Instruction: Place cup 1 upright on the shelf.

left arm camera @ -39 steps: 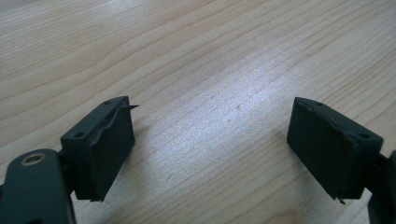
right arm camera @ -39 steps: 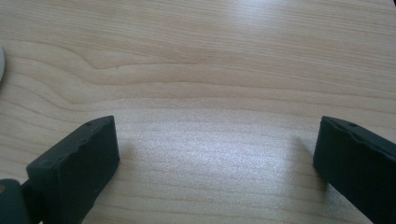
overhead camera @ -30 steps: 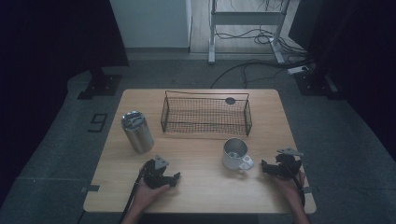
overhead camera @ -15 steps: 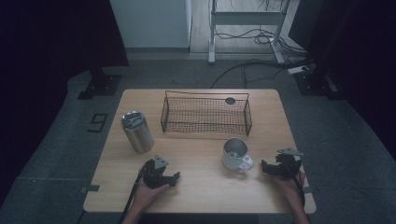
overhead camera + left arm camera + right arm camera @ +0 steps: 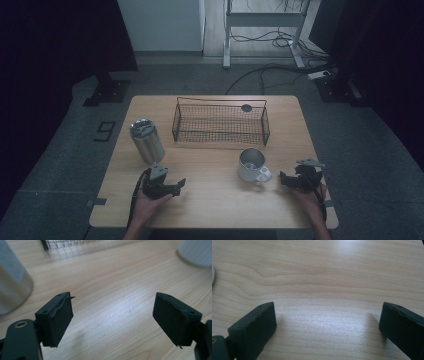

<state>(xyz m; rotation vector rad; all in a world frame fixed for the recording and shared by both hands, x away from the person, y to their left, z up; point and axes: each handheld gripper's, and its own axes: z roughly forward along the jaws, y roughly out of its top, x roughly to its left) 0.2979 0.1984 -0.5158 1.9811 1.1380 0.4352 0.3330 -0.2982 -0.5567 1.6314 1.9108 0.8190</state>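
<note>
Overhead, mug (image 5: 253, 165) near right gripper (image 5: 282, 179); left gripper view: tumbler (image 5: 11, 282) close.

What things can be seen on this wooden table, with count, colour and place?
lidded steel tumbler: 1, silver, left side, upright
pale rounded mug: 1, whitish, front right
rectangular wire basket: 1, black, far middle
small round disc: 1, dark, at the basket's far rim
light wooden table: 1, light wood, centre
left gripper: 1, black, front left, jaws open, empty
right gripper: 1, black, beside the mug, jaws open, empty
</note>
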